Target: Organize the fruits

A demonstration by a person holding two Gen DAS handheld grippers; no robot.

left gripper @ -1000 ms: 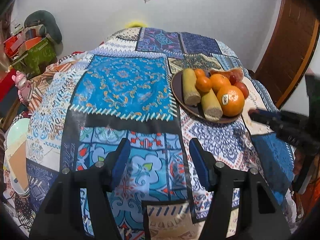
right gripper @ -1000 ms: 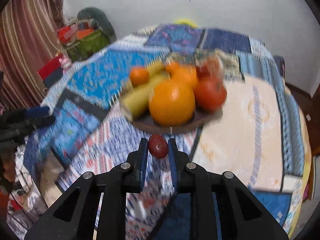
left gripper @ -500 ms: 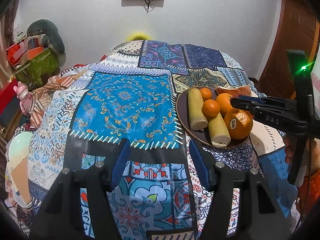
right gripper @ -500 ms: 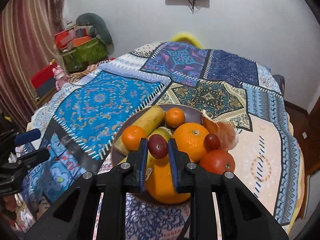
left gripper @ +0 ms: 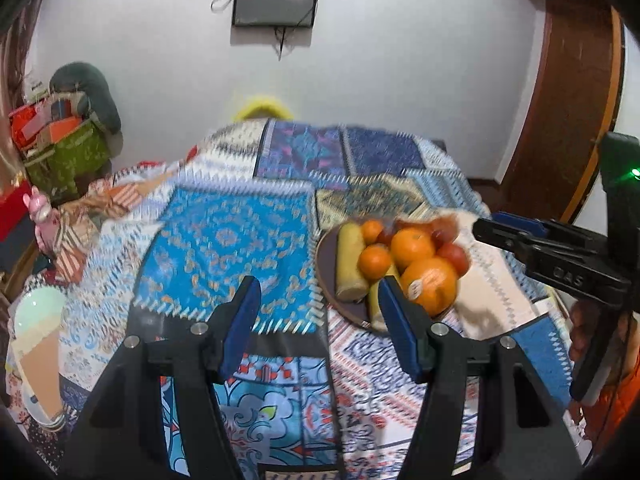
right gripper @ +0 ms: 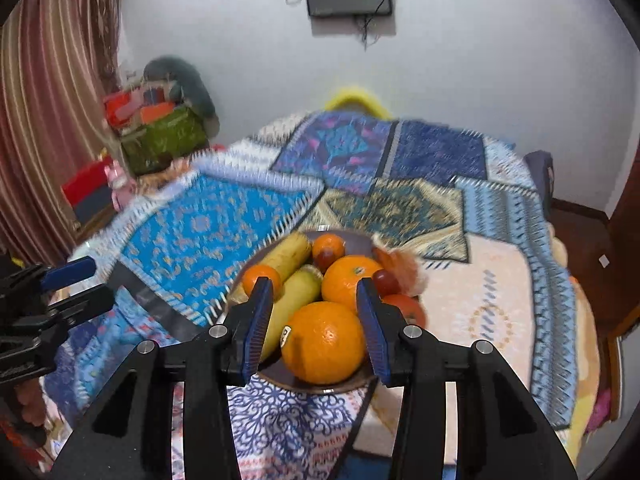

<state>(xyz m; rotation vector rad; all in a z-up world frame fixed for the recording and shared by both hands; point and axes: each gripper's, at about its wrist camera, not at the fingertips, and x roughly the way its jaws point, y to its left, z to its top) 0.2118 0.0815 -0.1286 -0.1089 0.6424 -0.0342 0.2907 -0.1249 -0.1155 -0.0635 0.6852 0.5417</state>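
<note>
A round dark brown plate (right gripper: 352, 385) sat on a surface draped in a blue patchwork cloth (left gripper: 224, 248), heaped with a large stickered orange (right gripper: 324, 342), smaller oranges (right gripper: 349, 282), two yellow bananas (right gripper: 289, 255), a red tomato (right gripper: 409, 308) and small dark red fruits (right gripper: 386, 279). The right tool (right gripper: 316, 322) hovered just above the plate's near side, its blue-padded jaws spread wide and empty. The left tool (left gripper: 320, 322) was also released, holding nothing, over the cloth left of the plate.
</note>
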